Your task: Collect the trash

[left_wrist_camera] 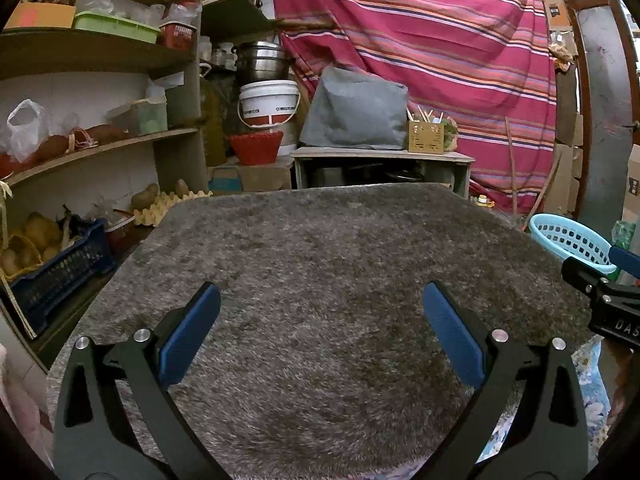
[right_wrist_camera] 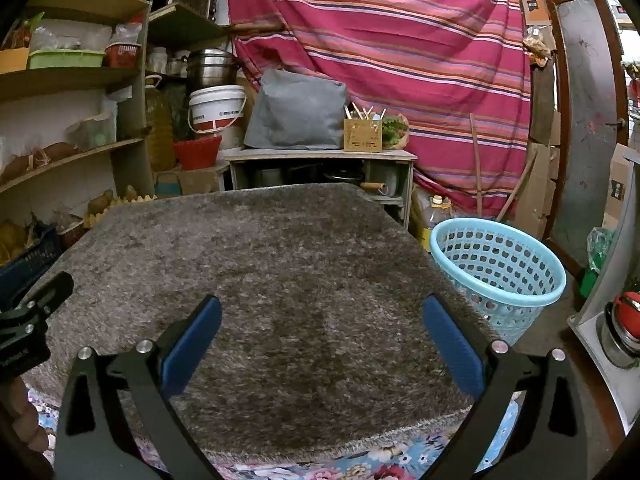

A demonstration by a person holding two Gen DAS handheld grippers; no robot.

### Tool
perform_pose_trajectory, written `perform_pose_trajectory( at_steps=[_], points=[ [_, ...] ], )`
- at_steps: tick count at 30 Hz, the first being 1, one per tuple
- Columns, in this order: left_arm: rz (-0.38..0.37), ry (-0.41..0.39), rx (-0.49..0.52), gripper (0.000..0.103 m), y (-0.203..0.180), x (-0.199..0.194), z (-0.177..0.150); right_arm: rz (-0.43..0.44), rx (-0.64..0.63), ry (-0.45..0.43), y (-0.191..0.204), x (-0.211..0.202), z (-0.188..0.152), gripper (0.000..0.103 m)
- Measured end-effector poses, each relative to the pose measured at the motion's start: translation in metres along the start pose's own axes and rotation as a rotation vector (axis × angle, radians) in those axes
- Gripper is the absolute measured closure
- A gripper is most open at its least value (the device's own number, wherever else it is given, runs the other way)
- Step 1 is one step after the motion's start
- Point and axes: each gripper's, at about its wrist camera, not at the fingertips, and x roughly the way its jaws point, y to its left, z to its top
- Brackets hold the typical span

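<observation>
A light blue perforated plastic basket [right_wrist_camera: 500, 268] stands on the floor just past the table's right edge; its rim also shows in the left wrist view [left_wrist_camera: 568, 240]. I see no trash on the grey shaggy mat [left_wrist_camera: 320, 280] that covers the table [right_wrist_camera: 280, 264]. My left gripper [left_wrist_camera: 320, 300] is open and empty above the mat's near half. My right gripper [right_wrist_camera: 320, 312] is open and empty above the mat's near right part, with the basket to its right. Each gripper's black body shows at the edge of the other's view.
Shelves [left_wrist_camera: 100, 148] with bags, crates and egg trays stand at the left. A low cabinet [right_wrist_camera: 320, 160] with a grey cover, a white bucket [right_wrist_camera: 216, 108] and a striped red curtain [right_wrist_camera: 400, 60] lie behind the table. A floral cloth [right_wrist_camera: 360, 464] shows under the mat's front edge.
</observation>
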Motion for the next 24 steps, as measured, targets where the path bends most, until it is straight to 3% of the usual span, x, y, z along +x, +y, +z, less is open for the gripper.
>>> perform_pose_trajectory(
  at_steps=[24],
  points=[
    [0.013,-0.05,0.025,0.005,0.0,-0.012,0.009,-0.025,-0.024,-0.025,0.005,0.001,0.002,0.004]
  ],
)
